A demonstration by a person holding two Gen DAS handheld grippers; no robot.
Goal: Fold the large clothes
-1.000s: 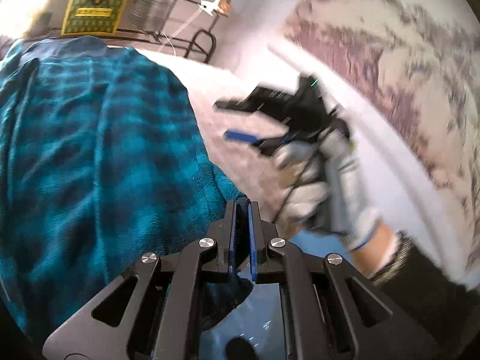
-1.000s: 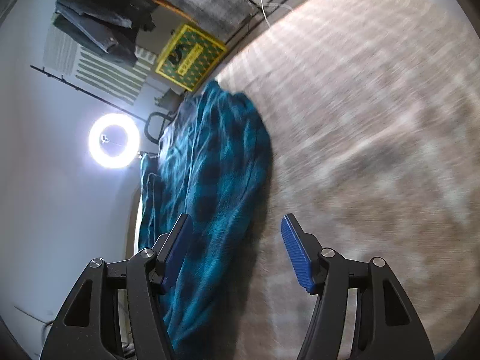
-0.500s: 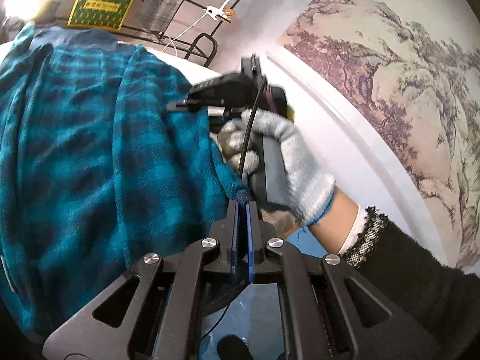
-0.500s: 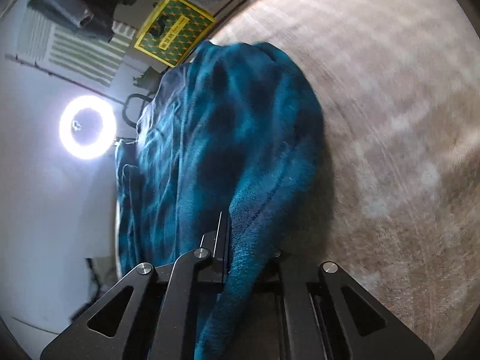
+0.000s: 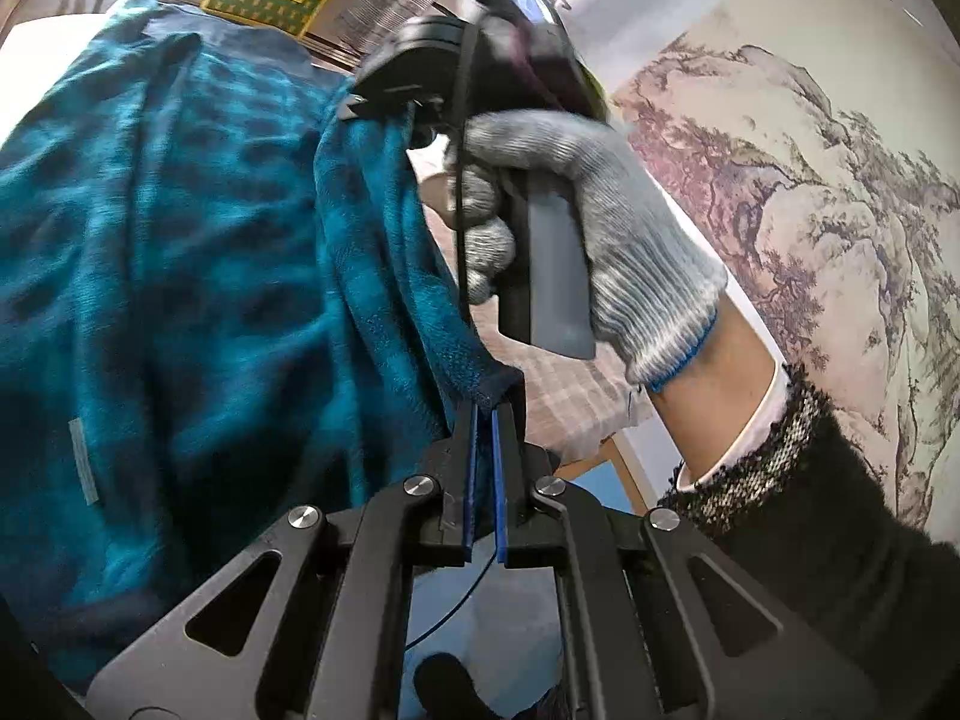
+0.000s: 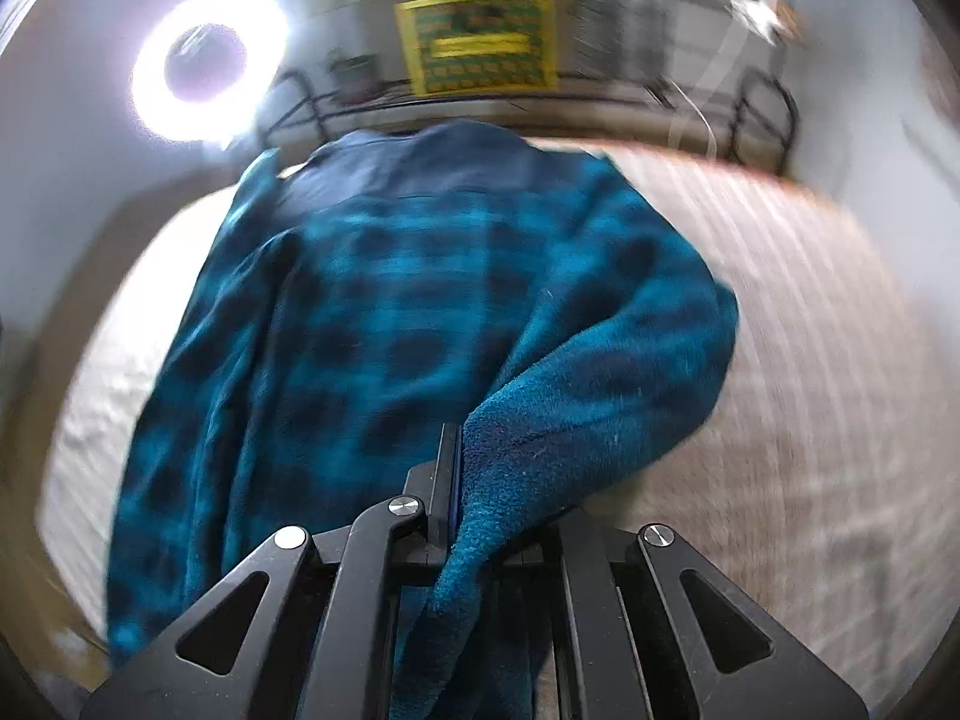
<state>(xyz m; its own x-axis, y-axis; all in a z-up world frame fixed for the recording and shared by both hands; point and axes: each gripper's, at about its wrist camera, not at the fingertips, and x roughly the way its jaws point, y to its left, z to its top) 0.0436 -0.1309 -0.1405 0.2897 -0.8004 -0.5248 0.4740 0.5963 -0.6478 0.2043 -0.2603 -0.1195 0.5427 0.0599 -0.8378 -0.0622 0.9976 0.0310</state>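
Observation:
A large teal and dark checked fleece garment point(image 5: 180, 252) lies spread over the bed, its hem pulled up at the near side. My left gripper point(image 5: 485, 405) is shut on the dark-edged corner of that hem. Just above it in the left wrist view, a gloved hand point(image 5: 600, 228) holds the right gripper point(image 5: 384, 111), which grips the same edge further along. In the right wrist view the right gripper point(image 6: 465, 450) is shut on a thick fold of the garment point(image 6: 384, 312), and the fold drapes over its right finger and hides it.
The bed cover point(image 6: 810, 360) is beige with pale stripes and shows bare to the right of the garment. A ring light point(image 6: 207, 63), a yellow-green box point(image 6: 480, 42) and a metal rack point(image 6: 762, 114) stand beyond the bed's far end. A landscape mural point(image 5: 810, 168) fills the right wall.
The right gripper swung in from the bare bed cover, shut on the garment's edge and lifted it, rolling upright. The left gripper kept its hold and shifted a little along the hem.

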